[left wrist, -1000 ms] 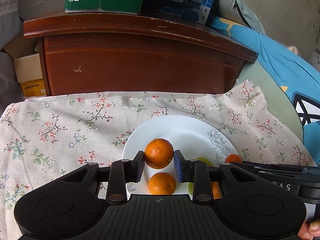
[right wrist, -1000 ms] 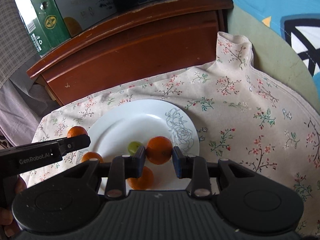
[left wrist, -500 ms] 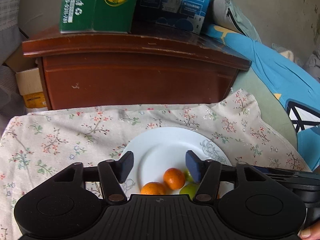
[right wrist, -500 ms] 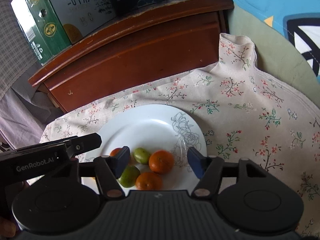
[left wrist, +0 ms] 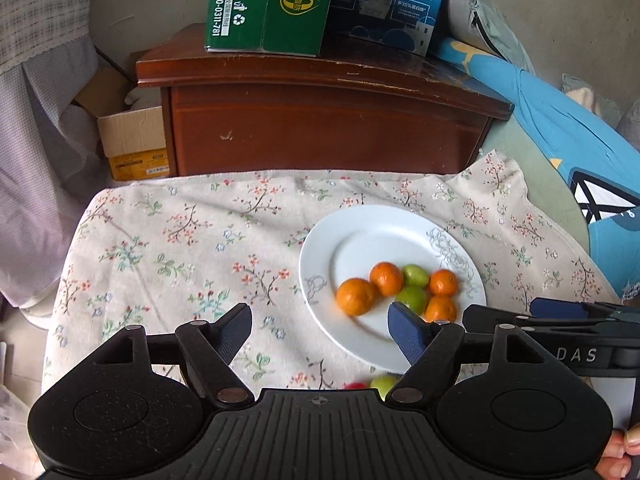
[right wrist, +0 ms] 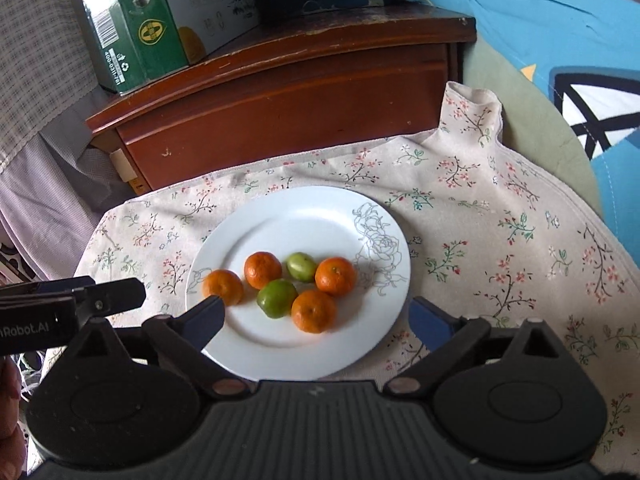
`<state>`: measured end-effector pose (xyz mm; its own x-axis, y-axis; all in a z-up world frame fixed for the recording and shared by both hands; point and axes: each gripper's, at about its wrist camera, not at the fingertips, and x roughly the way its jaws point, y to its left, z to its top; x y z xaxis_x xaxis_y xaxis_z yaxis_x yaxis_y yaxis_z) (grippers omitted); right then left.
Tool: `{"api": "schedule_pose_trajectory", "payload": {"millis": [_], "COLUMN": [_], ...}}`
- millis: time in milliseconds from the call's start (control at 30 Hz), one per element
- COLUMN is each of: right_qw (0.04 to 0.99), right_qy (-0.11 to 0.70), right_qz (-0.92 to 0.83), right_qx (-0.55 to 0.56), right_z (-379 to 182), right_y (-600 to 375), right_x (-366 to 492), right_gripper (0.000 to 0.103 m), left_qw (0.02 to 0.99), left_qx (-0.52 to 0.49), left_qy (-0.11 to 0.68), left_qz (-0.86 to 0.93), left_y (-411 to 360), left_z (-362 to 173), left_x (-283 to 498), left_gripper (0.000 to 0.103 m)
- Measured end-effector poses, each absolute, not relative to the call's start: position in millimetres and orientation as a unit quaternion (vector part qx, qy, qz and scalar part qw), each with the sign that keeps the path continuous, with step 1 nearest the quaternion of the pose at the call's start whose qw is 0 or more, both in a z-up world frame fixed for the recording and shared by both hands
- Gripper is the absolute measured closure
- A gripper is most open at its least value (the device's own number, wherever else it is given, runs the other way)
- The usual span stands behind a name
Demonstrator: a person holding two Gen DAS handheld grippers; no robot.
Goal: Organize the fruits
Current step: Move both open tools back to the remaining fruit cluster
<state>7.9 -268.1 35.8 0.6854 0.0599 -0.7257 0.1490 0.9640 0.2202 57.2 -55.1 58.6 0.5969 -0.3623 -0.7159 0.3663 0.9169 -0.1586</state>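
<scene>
A white plate (right wrist: pixel 320 216) (left wrist: pixel 360 232) lies on the floral cloth and holds several oranges (right wrist: pixel 335 276) (left wrist: pixel 355 296) and two green fruits (right wrist: pixel 277 298) (left wrist: pixel 412 298). My right gripper (right wrist: pixel 316 320) is open and empty, hovering above the plate's near rim. My left gripper (left wrist: pixel 320 328) is open and empty, above the cloth at the plate's left edge. A green fruit (left wrist: pixel 383 385) and a small red fruit (left wrist: pixel 355 385) lie on the cloth just off the plate's near edge, partly hidden by the left gripper's body.
A dark wooden cabinet (left wrist: pixel 320 128) (right wrist: pixel 280 92) stands behind the cloth, with a green carton (left wrist: pixel 264 4) and a blue box (left wrist: pixel 384 4) on top. A cardboard box (left wrist: pixel 132 140) sits at its left. Blue bedding (right wrist: pixel 560 40) lies on the right.
Both grippers opened and let their oranges go onto the plate, then drew back and up. The left gripper also shifted left.
</scene>
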Motion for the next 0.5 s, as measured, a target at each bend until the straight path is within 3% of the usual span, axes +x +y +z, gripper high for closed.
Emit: {"api": "schedule_pose_trajectory", "payload": {"millis": [200, 500], "right_qw": [0.892, 0.888], "right_qy": [0.430, 0.439], "right_qz": [-0.017, 0.026], "right_qx": [0.137, 0.136], "right_z": [34, 30], "right_y": [-259, -245], "right_x": [-16, -42], "right_gripper": [0.002, 0.002], "left_qw": [0.884, 0.860], "left_qx": [-0.005, 0.006], "left_qy": [0.414, 0.442], "left_qz": [-0.218, -0.256], "left_y": [-37, -39], "left_z": [54, 37], "left_x": [24, -28], "left_gripper": [0.019, 0.018]}}
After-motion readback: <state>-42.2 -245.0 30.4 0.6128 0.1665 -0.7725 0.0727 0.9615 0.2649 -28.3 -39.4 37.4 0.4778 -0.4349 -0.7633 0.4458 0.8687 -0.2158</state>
